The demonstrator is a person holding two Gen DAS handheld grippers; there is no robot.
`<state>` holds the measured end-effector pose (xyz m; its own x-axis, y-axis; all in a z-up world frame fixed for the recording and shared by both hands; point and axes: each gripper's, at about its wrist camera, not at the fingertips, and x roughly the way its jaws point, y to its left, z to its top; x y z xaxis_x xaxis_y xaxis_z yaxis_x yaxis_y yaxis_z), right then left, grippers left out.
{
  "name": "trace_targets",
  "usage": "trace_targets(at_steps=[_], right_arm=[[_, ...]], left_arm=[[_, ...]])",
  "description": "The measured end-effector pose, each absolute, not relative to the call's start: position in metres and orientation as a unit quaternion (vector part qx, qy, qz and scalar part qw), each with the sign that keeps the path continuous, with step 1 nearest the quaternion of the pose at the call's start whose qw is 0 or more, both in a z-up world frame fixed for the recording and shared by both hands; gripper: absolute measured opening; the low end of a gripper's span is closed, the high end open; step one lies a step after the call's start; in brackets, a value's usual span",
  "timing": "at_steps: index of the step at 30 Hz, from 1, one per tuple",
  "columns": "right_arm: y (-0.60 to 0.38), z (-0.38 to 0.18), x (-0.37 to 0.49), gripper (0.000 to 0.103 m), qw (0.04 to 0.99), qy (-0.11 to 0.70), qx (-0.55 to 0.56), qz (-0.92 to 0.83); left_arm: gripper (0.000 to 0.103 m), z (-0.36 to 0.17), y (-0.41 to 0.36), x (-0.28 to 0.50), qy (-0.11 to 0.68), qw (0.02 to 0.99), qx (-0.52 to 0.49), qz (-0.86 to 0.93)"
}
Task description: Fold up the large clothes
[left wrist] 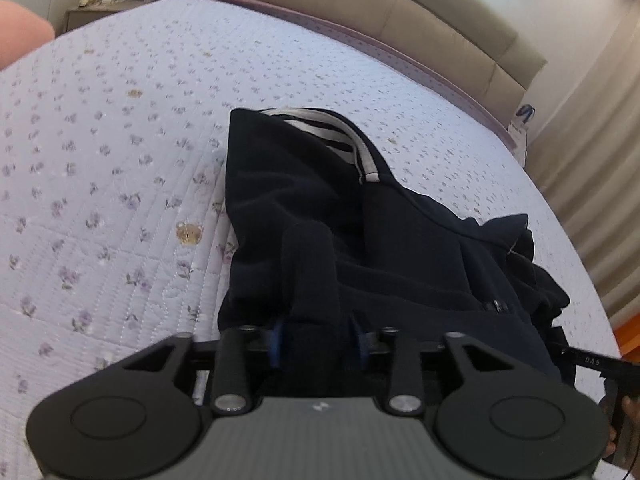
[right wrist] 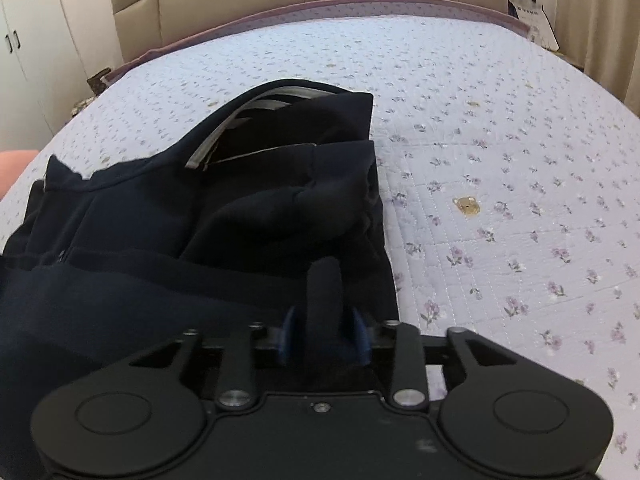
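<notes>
A large dark navy garment [left wrist: 380, 236] with grey-and-white striped lining at its collar lies partly folded on a bed. My left gripper [left wrist: 318, 340] is shut on a fold of the garment's near left edge; the cloth stands up between the blue pads. In the right wrist view the same garment [right wrist: 200, 216] fills the left half. My right gripper [right wrist: 324, 336] is shut on a bunched fold at its near right edge. The fingertips of both grippers are hidden by cloth.
The bed has a pale lilac flowered quilt [left wrist: 120, 168], with bare quilt to the garment's left and to its right [right wrist: 520, 200]. A beige padded headboard [right wrist: 280, 8] runs along the far side. A nightstand [left wrist: 96, 8] and a paper bag [right wrist: 532, 12] stand beside the bed.
</notes>
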<state>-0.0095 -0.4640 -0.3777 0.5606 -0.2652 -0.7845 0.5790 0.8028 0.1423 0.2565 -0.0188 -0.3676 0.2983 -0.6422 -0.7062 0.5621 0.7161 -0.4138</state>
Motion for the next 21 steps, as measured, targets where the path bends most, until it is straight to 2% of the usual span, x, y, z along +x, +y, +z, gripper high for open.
trace_targets(at_steps=[1, 3, 5, 6, 10, 16, 18, 21], right_arm=[[-0.467, -0.379, -0.009, 0.049, 0.861, 0.399, 0.203, -0.243], [-0.470, -0.380, -0.007, 0.048, 0.861, 0.396, 0.214, -0.237], [-0.467, -0.378, -0.006, 0.016, 0.863, 0.399, 0.206, -0.233], [-0.464, -0.375, -0.005, 0.008, 0.864, 0.402, 0.195, -0.234], [-0.432, -0.342, -0.012, 0.007, 0.885, 0.385, 0.108, -0.240], [-0.432, -0.255, -0.018, 0.006, 0.921, 0.281, 0.061, -0.264], [-0.445, -0.244, 0.004, 0.006, 0.928, 0.248, 0.048, -0.275], [-0.474, -0.257, 0.053, 0.006, 0.926, 0.238, 0.050, -0.289]], left_arm=[[0.054, -0.371, -0.019, 0.259, 0.465, 0.799, -0.054, -0.378], [0.052, -0.375, -0.021, 0.262, 0.474, 0.792, -0.063, -0.380], [0.022, -0.376, -0.028, 0.260, 0.476, 0.795, -0.040, -0.374], [0.011, -0.373, -0.032, 0.256, 0.469, 0.801, -0.023, -0.371], [0.009, -0.335, -0.025, 0.237, 0.408, 0.832, -0.015, -0.375], [0.009, -0.276, -0.032, 0.259, 0.331, 0.861, -0.052, -0.383], [0.009, -0.271, -0.054, 0.280, 0.309, 0.874, -0.050, -0.372], [0.009, -0.288, -0.089, 0.319, 0.310, 0.885, -0.051, -0.342]])
